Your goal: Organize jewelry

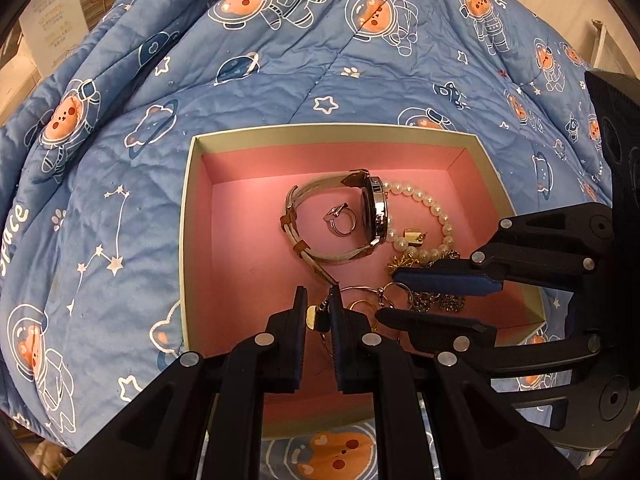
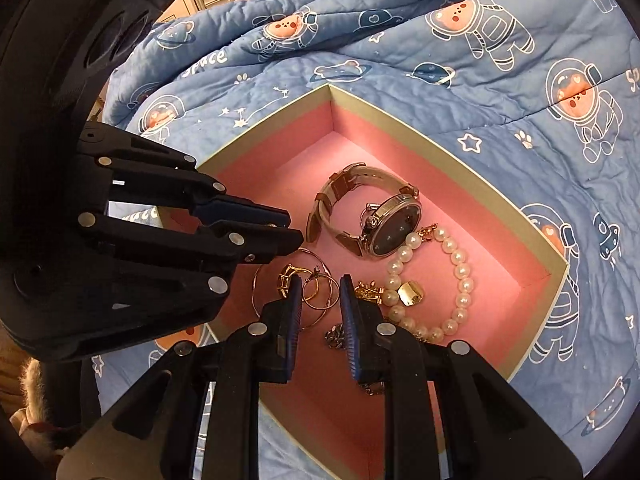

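Two claws, left claw (image 1: 318, 300) narrowly parted and right claw (image 2: 320, 292) wider, both empty, hover over a pink-lined box (image 2: 400, 128) where watch (image 2: 394, 220), pearl bracelet (image 2: 460, 272) and rings (image 2: 316, 292) lie heaped, unsorted.

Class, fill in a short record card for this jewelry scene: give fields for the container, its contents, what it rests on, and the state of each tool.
container: open box with pink lining
contents: watch, pearl bracelet, silver ring, gold hoops, chain
surface: blue space-print quilt
left tool: over the box's near side, jaws apart, a small gold and black piece between them
right tool: open above the hoops, holding nothing
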`<state>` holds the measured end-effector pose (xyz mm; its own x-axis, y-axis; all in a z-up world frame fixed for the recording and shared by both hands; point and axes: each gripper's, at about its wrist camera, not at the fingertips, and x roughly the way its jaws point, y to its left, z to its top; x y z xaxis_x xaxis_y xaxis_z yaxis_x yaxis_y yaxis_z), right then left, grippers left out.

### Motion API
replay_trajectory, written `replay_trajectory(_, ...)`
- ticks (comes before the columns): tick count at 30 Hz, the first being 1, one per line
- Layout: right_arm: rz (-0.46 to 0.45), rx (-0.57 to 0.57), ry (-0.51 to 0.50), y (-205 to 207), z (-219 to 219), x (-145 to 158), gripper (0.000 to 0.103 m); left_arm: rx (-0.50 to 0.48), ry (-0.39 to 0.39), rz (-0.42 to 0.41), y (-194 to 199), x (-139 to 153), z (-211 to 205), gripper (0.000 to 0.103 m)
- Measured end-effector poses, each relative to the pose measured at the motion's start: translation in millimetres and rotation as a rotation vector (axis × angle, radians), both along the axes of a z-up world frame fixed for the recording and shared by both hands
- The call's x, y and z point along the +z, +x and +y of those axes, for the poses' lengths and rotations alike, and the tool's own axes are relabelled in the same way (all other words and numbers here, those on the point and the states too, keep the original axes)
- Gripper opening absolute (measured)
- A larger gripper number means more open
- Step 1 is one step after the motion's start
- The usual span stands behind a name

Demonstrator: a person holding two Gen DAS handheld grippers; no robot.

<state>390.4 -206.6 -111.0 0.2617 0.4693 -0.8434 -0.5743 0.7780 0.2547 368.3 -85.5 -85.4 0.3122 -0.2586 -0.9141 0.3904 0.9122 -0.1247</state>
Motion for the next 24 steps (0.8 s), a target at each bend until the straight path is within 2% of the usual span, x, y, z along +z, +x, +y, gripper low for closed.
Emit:
replay_trajectory(13,0.004,-0.004,-0.021,3.4,0.2,-5.8,0.020,-0.015,0.043,-0.018,4.0,-2.0,-10.4,0.011)
replay_trajectory(14,0.005,-0.002,-0.018,3.1,0.1,-6.1,0.020,-0.016,0.045,-0.021,4.0,-1.6,-10.5,0.013)
replay_trajectory(17,0.006,-0.009,-0.010,2.5,-0.8,-6.2,0.020,-0.012,0.046,-0.036,2.8,1.7,-10.6,0.031)
replay_trajectory(21,0.013,-0.018,0.003,3.5,-1.7,-5.9,0.021,-0.017,0.045,-0.046,0.9,5.5,-11.3,0.034)
replay_trajectory(24,0.014,-0.028,0.016,3.5,-3.8,-4.5,0.028,-0.016,0.033,-0.056,-1.7,10.9,-10.3,0.036)
